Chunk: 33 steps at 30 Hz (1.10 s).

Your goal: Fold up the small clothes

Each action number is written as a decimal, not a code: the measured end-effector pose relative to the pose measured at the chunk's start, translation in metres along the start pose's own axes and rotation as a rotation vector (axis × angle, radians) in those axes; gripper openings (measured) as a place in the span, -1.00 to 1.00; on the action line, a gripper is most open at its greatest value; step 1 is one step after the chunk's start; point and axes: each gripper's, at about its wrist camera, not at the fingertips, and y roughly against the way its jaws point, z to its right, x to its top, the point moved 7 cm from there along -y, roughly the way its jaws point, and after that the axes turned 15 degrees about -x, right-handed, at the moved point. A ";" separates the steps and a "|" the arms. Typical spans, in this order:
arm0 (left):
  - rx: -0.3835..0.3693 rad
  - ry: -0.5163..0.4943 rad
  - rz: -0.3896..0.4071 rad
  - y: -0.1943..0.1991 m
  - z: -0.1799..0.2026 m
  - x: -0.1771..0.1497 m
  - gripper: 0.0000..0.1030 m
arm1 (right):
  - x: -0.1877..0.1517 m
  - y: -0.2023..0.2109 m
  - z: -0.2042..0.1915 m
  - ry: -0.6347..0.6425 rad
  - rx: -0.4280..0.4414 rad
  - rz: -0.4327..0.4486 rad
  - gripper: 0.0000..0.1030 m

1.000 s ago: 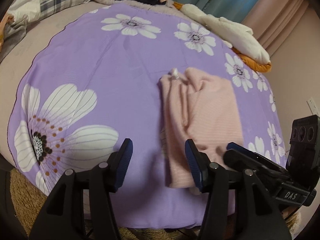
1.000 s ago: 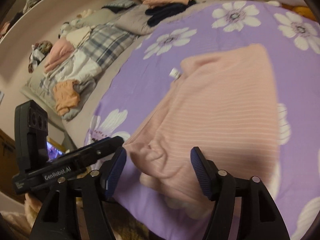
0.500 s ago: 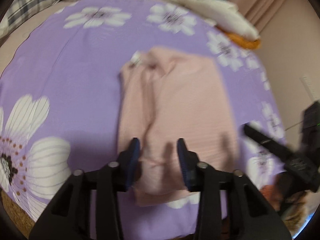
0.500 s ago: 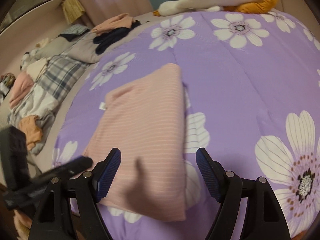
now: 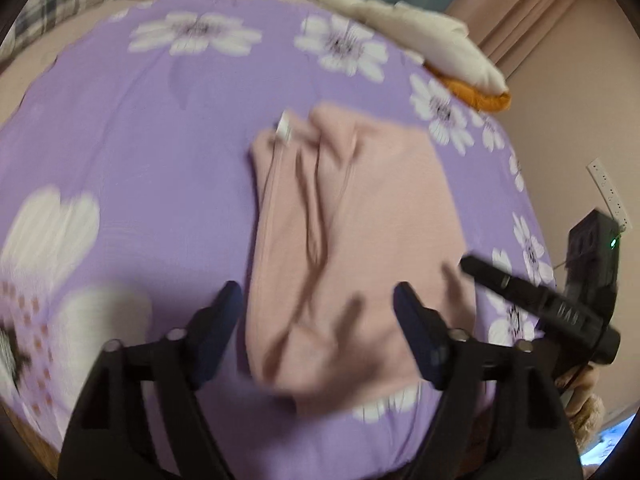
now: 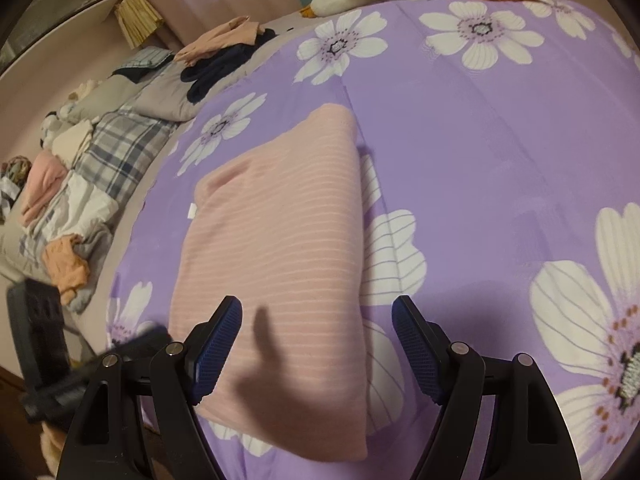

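**Pink garment lies folded, both grippers empty above its near edge**

The left gripper (image 5: 318,322) has its fingers (image 5: 218,322) wide apart and holds nothing; the near edge of the pink garment (image 5: 352,240) shows between them, in the lower middle of the left view. The right gripper (image 6: 316,338) is also spread and empty, above the lower right corner of the garment (image 6: 280,280). In the left view the right gripper (image 5: 536,308) appears at the right edge, beside the cloth.

The garment lies flat on the purple bedspread (image 5: 140,160), in the centre of both views, already folded to a rough rectangle. A white tag (image 5: 284,130) sticks out at its far left corner. It looks like a soft, light knit with fine stripes, so it should bend easily and slide a little on the smooth spread. I judge the best hold is at the two near corners, pinching all layers together, otherwise the fold may open.

Around it: a white plush toy (image 5: 420,36) at the upper right of the left view, and piles of other clothes (image 6: 64,216) at the left of the right view. All stand well apart from the garment; nothing blocks the way.
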 end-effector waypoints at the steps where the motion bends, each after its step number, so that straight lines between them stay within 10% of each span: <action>1: -0.005 -0.003 -0.007 -0.004 -0.001 0.003 0.55 | 0.001 -0.002 -0.001 0.000 0.012 -0.003 0.50; 7: -0.079 0.082 -0.088 -0.048 -0.020 0.009 0.51 | 0.003 -0.022 -0.011 0.003 0.068 -0.029 0.46; 16: -0.163 0.091 -0.090 -0.055 -0.004 0.010 -0.21 | 0.004 -0.029 -0.012 -0.012 0.106 -0.051 -0.41; 33: -0.256 -0.132 0.081 -0.031 0.108 0.074 -0.32 | 0.077 0.070 0.006 0.040 0.054 0.195 -0.48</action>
